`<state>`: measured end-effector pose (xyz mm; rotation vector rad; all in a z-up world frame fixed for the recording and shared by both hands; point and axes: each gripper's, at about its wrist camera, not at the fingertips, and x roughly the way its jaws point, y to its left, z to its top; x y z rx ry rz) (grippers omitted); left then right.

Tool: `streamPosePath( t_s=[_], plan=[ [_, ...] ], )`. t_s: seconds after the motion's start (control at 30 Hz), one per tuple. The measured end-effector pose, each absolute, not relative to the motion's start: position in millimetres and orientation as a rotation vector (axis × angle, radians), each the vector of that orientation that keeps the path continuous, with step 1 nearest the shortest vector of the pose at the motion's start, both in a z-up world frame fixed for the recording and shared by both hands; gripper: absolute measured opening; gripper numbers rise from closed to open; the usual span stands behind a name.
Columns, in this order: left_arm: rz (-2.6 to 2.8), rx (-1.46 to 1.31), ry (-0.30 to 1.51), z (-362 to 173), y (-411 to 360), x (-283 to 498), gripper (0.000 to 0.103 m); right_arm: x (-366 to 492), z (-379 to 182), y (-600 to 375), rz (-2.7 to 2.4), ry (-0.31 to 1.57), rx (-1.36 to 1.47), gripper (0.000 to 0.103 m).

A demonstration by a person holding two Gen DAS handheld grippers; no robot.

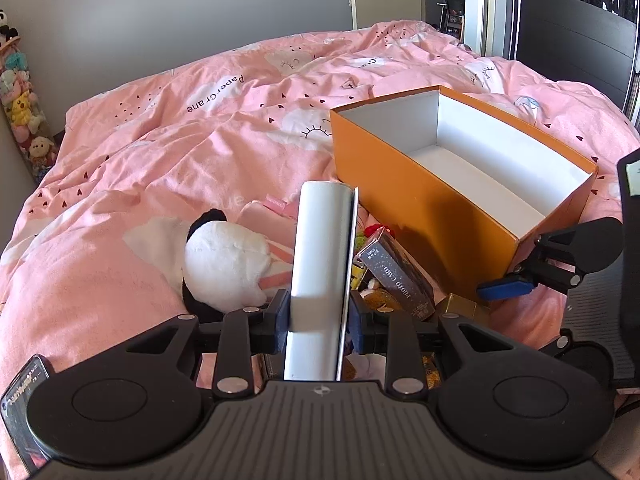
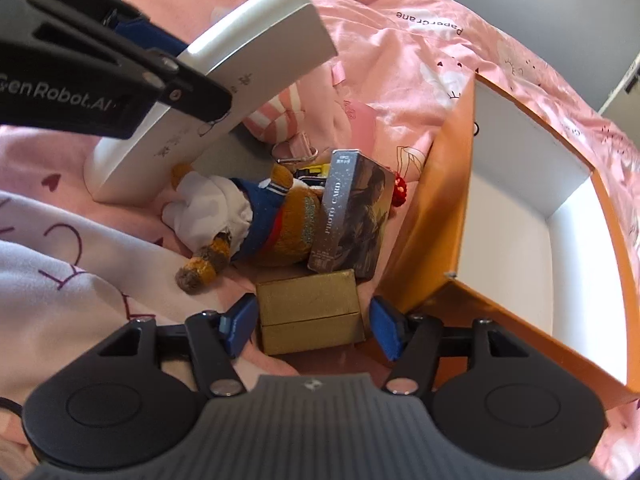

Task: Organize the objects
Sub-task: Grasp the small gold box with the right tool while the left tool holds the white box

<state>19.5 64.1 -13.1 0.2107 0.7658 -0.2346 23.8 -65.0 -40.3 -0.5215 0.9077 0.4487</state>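
My left tongs [image 1: 320,316] are clenched on a white book-like box [image 1: 320,248], held up over the pile beside the orange box [image 1: 420,200], which sits open and empty on the bed [image 1: 160,140]. My right tongs [image 2: 310,320] are released, blue pads either side of the gold box [image 2: 310,306] without pressing it. The photo card box [image 2: 352,216] leans on the gold box's far edge, so lifting it could topple the card box onto the plush bear [image 2: 256,216]. The soft duvet may also let the gold box tilt as I close, and the white box could swing into the orange wall.
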Motion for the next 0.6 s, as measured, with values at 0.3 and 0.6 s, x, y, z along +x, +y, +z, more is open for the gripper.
streamPosePath(
  t_s=[0.3,0.6],
  plan=[
    [-0.244,0.175,0.757,-17.7,68.8,20.5,0.034,42.7,-53.8,-63.7,0.441,1.024,-0.496,0.063],
    [-0.234,0.229,0.721,1.0,56.5,12.2,0.033,25.2,-13.1,-75.9,0.511,0.958,-0.506,0.062]
  ],
)
